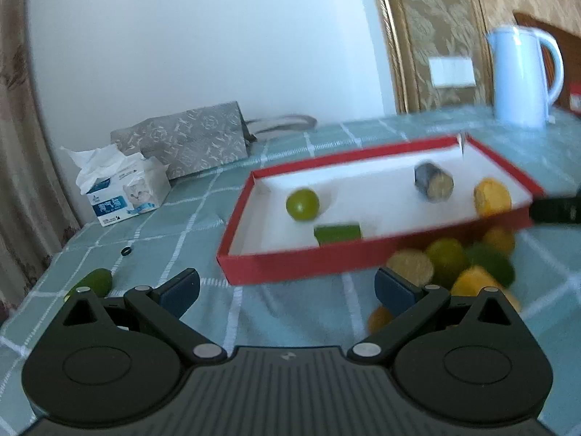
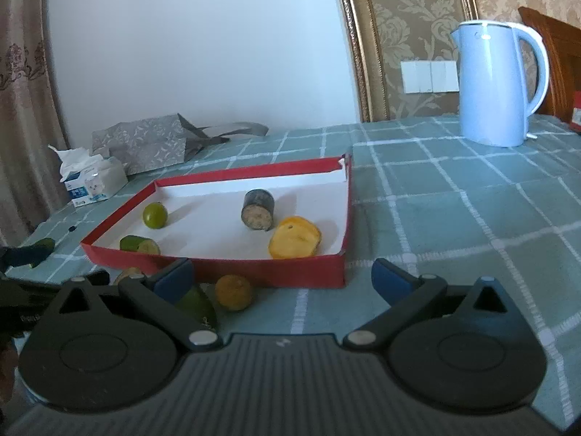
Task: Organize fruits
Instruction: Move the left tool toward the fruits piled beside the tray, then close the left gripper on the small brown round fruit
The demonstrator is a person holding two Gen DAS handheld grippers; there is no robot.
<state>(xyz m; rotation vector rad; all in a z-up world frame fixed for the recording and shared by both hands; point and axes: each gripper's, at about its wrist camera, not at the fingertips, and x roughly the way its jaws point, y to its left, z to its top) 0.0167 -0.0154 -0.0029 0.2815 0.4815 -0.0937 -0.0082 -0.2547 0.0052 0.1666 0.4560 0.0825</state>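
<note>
My red box (image 2: 254,272) with its white lining sits on the table and holds 4 pieces: 1 round green lime (image 2: 155,215), 1 cut green cucumber piece (image 2: 139,244) by the near wall, 1 dark cylinder with a pale grainy cut face (image 2: 258,210), and 1 yellow-orange cut fruit (image 2: 295,237). Just outside the near wall lies a loose cluster of yellow and green fruits (image 1: 457,269), too blurred to count. My right gripper (image 2: 282,278) stands wide with nothing between its jaws; my left gripper (image 1: 287,289) is wide and empty too. The teal checked tablecloth (image 2: 454,200) also carries 1 pale blue kettle (image 2: 497,83), 1 tissue box (image 1: 127,196) and 1 grey patterned bag (image 1: 189,138), against a white wall.
</note>
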